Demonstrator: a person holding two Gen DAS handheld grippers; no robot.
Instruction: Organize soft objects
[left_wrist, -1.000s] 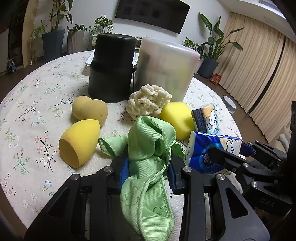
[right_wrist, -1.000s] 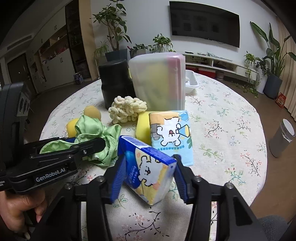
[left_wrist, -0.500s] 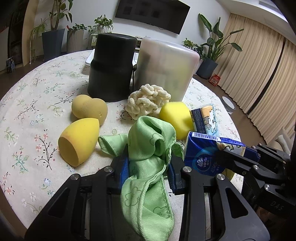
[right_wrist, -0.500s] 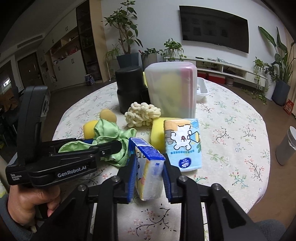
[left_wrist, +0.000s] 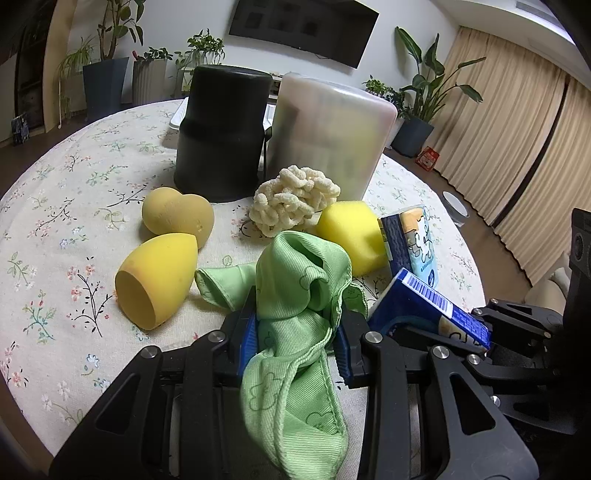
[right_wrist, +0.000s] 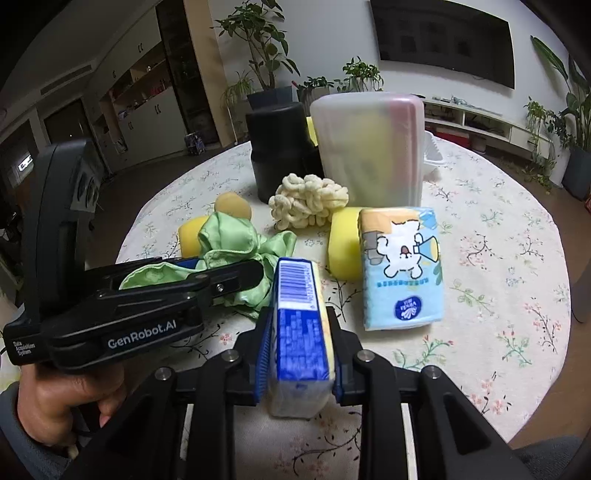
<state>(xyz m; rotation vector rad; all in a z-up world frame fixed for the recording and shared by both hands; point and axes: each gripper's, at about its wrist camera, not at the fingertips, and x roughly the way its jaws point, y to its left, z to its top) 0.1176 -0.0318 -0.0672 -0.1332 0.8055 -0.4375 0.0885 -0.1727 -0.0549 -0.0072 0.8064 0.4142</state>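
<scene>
My left gripper (left_wrist: 295, 332) is shut on a green cloth (left_wrist: 295, 295) whose tail hangs down over the jaws; it also shows in the right wrist view (right_wrist: 229, 236). My right gripper (right_wrist: 299, 332) is shut on a blue tissue pack (right_wrist: 299, 317) held edge-up above the table; the pack shows in the left wrist view (left_wrist: 428, 306). On the table lie a second tissue pack with a bear print (right_wrist: 402, 266), a yellow sponge (left_wrist: 351, 236), a cream knitted ball (left_wrist: 295, 199), a yellow teardrop sponge (left_wrist: 155, 280) and a heart-shaped sponge (left_wrist: 177, 218).
A black cylinder (left_wrist: 221, 129) and a frosted plastic container (left_wrist: 328, 133) stand behind the soft things on the round floral tablecloth (left_wrist: 55, 221). A white tray edge (right_wrist: 432, 155) shows behind them. The table's edge curves close on the right.
My right gripper has closed on the blue tissue pack, lifted it and turned it edge-up. My left gripper has stayed still, holding the green cloth.
</scene>
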